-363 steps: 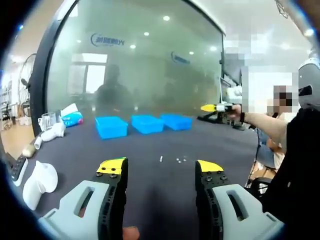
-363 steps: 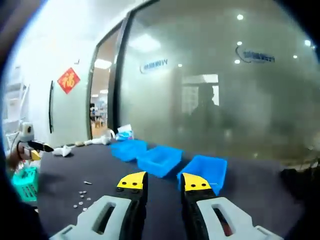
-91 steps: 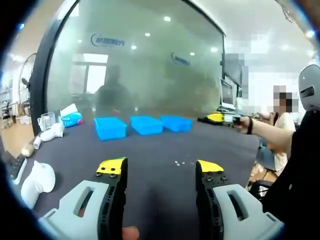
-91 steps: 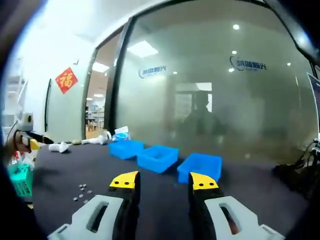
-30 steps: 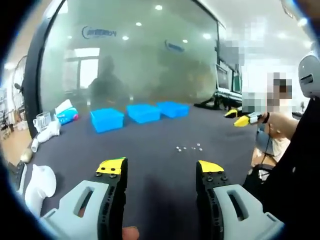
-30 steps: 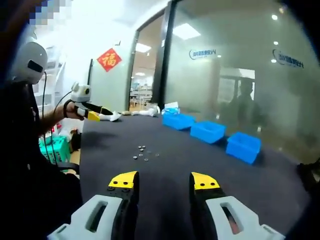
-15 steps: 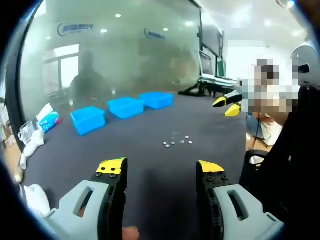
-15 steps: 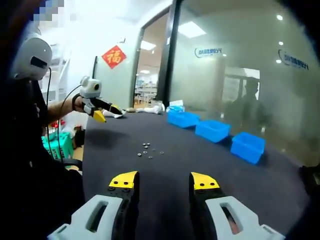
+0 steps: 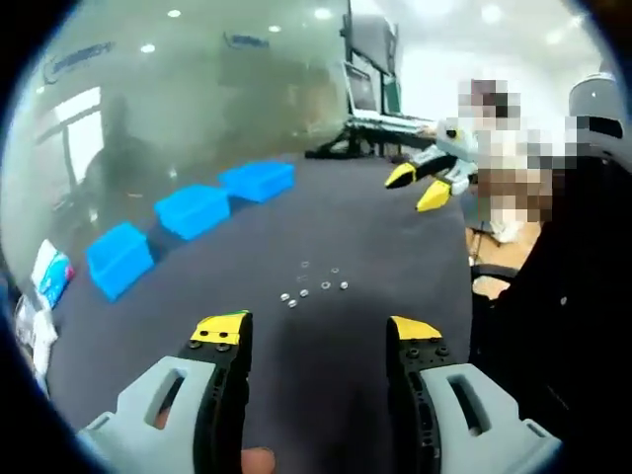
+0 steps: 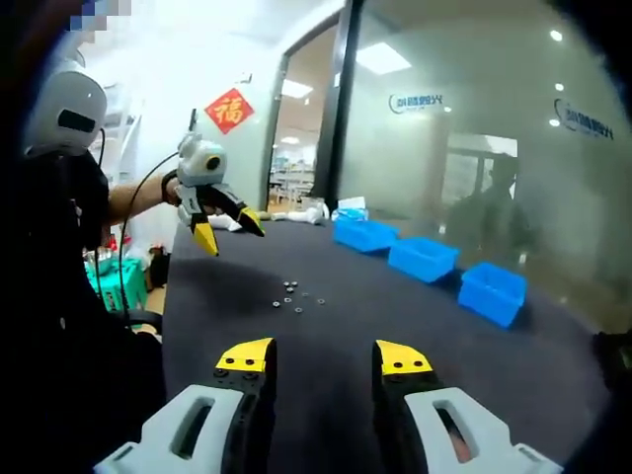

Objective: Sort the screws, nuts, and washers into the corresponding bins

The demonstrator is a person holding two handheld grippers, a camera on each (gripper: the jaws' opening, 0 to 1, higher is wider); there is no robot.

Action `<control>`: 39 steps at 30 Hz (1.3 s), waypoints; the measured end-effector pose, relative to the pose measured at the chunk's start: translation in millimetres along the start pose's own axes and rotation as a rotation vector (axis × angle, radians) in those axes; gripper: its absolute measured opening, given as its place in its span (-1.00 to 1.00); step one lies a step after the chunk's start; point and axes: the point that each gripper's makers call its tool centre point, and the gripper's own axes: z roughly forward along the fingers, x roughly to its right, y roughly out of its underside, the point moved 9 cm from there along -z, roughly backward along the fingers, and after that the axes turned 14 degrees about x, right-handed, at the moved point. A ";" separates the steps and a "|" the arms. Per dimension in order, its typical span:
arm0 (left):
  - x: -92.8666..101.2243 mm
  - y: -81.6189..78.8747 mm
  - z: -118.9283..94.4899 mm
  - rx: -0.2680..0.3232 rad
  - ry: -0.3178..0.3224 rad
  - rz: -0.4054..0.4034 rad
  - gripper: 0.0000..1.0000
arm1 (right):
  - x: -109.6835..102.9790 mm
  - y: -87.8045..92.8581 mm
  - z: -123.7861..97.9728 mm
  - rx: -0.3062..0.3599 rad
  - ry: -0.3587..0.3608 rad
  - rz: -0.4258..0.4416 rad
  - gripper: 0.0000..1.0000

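Note:
A small cluster of screws, nuts and washers [image 9: 311, 287] lies loose on the dark table [image 9: 326, 237], ahead of my left gripper [image 9: 316, 328], which stands open and holds nothing. Three blue bins [image 9: 193, 209] sit in a row beyond the pile, to the left. My right gripper [image 9: 417, 186] reaches in from the right above the table, its yellow tips apart. In the right gripper view the hardware [image 10: 296, 294] lies ahead of my open right gripper [image 10: 324, 355], the blue bins [image 10: 423, 257] line the right side, and the left gripper [image 10: 227, 230] hovers open at the left.
A frosted glass wall [image 10: 464, 128] backs the table. A tissue pack [image 9: 49, 272] and white items lie at the far left end. Monitors on a stand [image 9: 370, 69] rise behind. A person in dark sleeves stands at the table's edge [image 9: 469, 296]; a green stool [image 10: 104, 281] is beside.
Both cameras have swung. Each gripper has come in over the table toward the hardware pile and looms larger in the other's view. Both remain open.

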 end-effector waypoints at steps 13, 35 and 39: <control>16.7 -3.6 53.8 -0.133 0.165 0.053 0.03 | -2.8 1.4 -1.9 0.020 0.013 0.007 -0.29; 24.6 -4.7 82.1 -0.381 0.259 0.052 -0.19 | -1.0 5.1 -0.7 0.029 0.005 0.011 -0.29; 20.2 -5.2 87.5 -0.425 0.247 0.052 -0.27 | -1.4 6.8 -1.1 0.035 0.009 0.013 -0.29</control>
